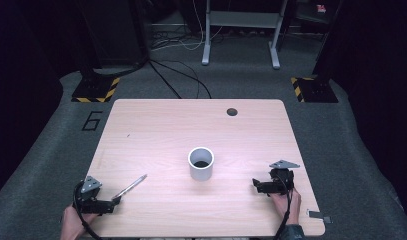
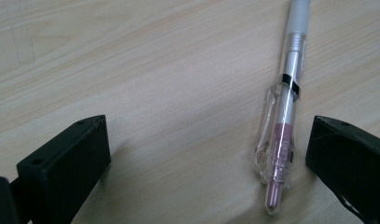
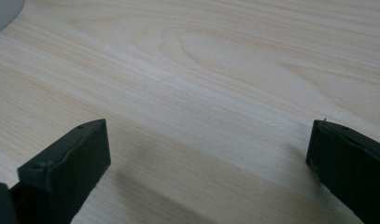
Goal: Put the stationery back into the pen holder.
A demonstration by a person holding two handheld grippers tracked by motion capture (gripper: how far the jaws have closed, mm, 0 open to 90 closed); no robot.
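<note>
My left tongs [image 2: 208, 158] were spread wide, low over the worktop [image 1: 156, 125], with the pen [image 2: 282, 135] lying between the jaws, nearer the right-hand one. The right tongs [image 3: 208, 158] were spread too, pinching nothing. The cup [image 1: 201, 163] stood mid-frame. I judged this the reach for the pen; next I had to centre on it and squeeze.
</note>
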